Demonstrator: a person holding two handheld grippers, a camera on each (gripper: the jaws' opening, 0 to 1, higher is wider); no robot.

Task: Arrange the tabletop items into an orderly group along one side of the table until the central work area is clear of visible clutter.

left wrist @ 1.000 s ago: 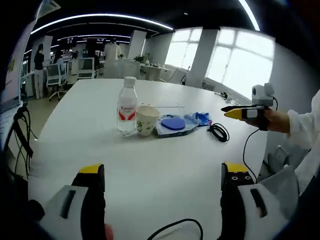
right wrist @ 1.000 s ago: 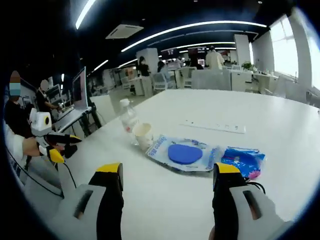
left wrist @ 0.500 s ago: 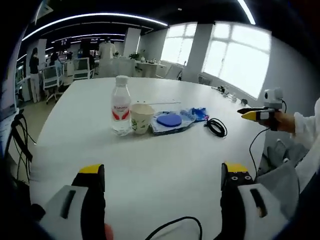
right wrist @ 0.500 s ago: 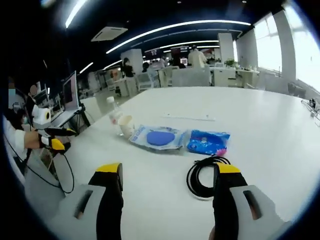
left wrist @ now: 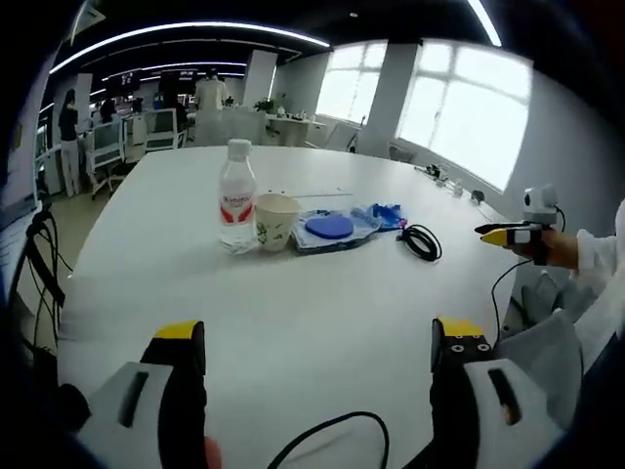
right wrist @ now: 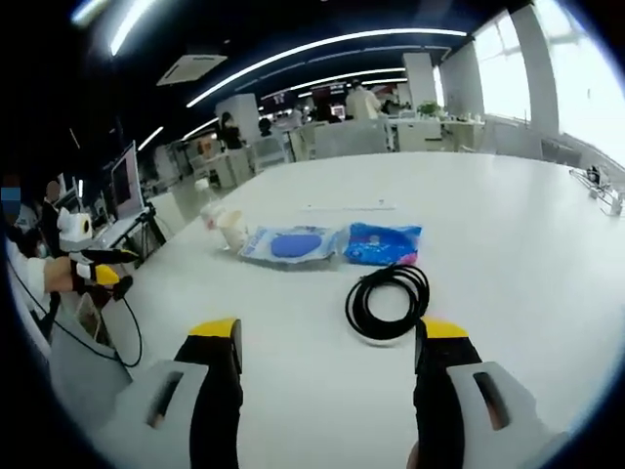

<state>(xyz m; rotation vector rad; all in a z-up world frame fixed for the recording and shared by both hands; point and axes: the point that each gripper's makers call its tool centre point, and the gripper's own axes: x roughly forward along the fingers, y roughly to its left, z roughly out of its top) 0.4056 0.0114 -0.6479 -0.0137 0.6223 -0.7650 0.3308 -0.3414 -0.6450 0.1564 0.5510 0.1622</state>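
Both tools hang jaws apart and empty, right tool (right wrist: 325, 352) nearest the cable (right wrist: 388, 302) mid-counter, and a loose coil could unravel, or the bottle (left wrist: 236, 192) could tip against the cup (left wrist: 275, 221).

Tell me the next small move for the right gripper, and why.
Probably ease the right gripper forward and down toward the coiled black cable. Its jaws are open and empty, and the cable lies just ahead of them, apart from the row formed by the bottle, paper cup and the blue packets, so it looks like the stray item to gather.
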